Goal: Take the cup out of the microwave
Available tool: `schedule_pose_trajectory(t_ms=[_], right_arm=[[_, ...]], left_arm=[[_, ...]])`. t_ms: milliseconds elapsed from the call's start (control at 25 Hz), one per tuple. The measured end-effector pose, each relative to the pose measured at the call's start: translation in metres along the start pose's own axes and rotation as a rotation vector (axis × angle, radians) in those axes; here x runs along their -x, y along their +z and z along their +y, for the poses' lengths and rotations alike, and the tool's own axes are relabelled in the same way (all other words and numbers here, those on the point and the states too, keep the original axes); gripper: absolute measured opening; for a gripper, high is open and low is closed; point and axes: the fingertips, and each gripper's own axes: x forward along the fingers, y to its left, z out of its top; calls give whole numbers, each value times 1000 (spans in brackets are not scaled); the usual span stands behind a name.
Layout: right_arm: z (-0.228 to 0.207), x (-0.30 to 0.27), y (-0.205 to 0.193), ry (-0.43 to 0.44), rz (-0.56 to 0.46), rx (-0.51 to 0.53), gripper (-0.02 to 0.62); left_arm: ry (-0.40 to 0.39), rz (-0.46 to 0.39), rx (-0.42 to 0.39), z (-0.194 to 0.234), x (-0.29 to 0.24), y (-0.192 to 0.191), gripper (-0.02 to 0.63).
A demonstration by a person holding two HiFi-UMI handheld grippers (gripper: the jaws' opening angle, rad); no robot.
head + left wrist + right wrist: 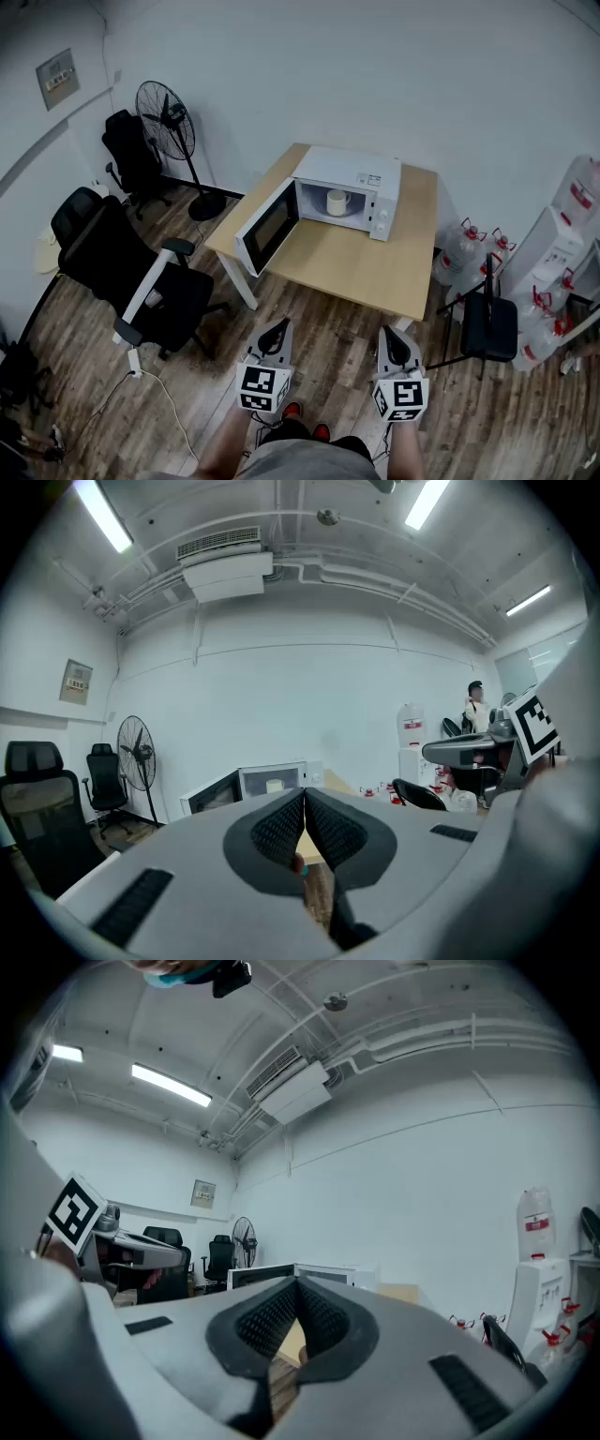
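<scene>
Head view, looking down: one white microwave (352,192) sits on the far end of the single wooden tabletop (375,267), with its door (267,228) swung wide open to the left. Exactly one cup (337,202) is around, a pale mug standing upright inside the microwave cavity with its handle to the right. Two tongs are held low in front of the person, well short of the tabletop: the left tongs (278,325) and the right tongs (392,331). Each one's own camera shows its jaws pressed together with nothing pinched between them, so both are empty. For the rest I count one standing fan (167,117) by the back wall, two black office chairs on the left (far one (127,150), near one (131,277)) and a third smaller black chair (487,323) on the right. There's also a cluster of water jugs (464,248) beside it that I can't count cleanly.
</scene>
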Motion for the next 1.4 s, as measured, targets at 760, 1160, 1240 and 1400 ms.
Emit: schedule_pose_trajectory(t_ms=[760, 1160, 1240, 1400], right_arm=[[-37, -88, -7, -17, 7, 1, 12], [-71, -206, -4, -72, 31, -29, 13], [-77, -227, -7, -86, 42, -35, 12], [-90, -267, -17, -112, 68, -48, 12]], left_arm=[[-29, 3, -11, 32, -99, 5, 23], [-100, 33, -18, 85, -226, 24, 23], [-115, 42, -15, 95, -251, 25, 23], [-152, 51, -14, 109, -297, 24, 23]])
